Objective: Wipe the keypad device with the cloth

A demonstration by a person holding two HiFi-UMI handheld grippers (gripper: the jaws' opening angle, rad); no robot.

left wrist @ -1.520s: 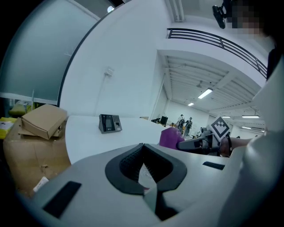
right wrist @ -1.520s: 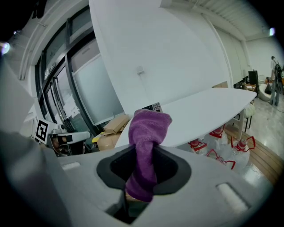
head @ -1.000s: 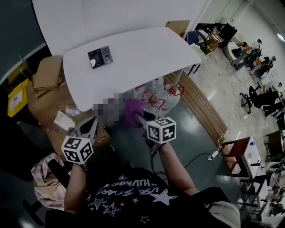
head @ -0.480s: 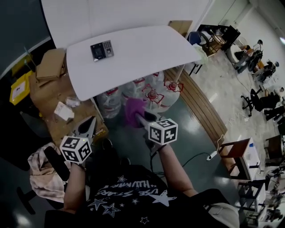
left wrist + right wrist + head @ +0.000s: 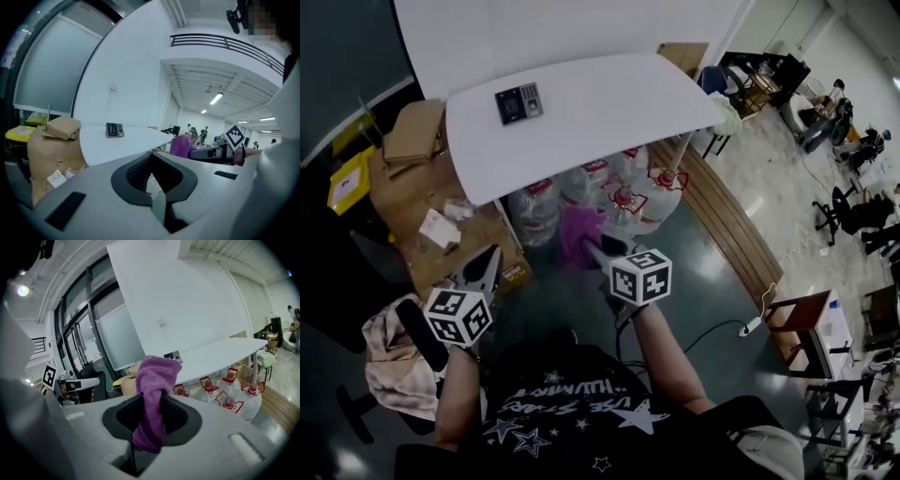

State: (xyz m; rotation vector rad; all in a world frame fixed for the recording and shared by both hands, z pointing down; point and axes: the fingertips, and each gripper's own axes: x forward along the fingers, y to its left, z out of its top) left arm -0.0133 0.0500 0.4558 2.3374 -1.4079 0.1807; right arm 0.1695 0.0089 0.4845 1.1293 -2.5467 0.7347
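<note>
The keypad device point(image 5: 517, 103) is a small dark box lying near the far left corner of the white table point(image 5: 609, 112); it also shows as the keypad device point(image 5: 114, 130) and the keypad device point(image 5: 173, 356). My right gripper point(image 5: 587, 247) is shut on a purple cloth point(image 5: 579, 232), held over the floor well short of the table. The cloth point(image 5: 157, 385) sticks up from between the jaws of my right gripper point(image 5: 152, 423). My left gripper point(image 5: 490, 255) hangs lower left, also off the table. Its jaws look shut with nothing in them in the left gripper view, where the left gripper point(image 5: 151, 187) fills the bottom.
Several large water bottles point(image 5: 619, 202) with red caps stand under the table's near edge. Cardboard boxes point(image 5: 412, 136) and scraps pile up left of the table. A wooden strip point(image 5: 712, 225) and office chairs point(image 5: 853, 202) lie to the right. A beige bag point(image 5: 389, 361) sits by my left arm.
The head view has drifted: the table and keypad device now sit slightly higher and further right. Both grippers keep their pose and the cloth stays gripped.
</note>
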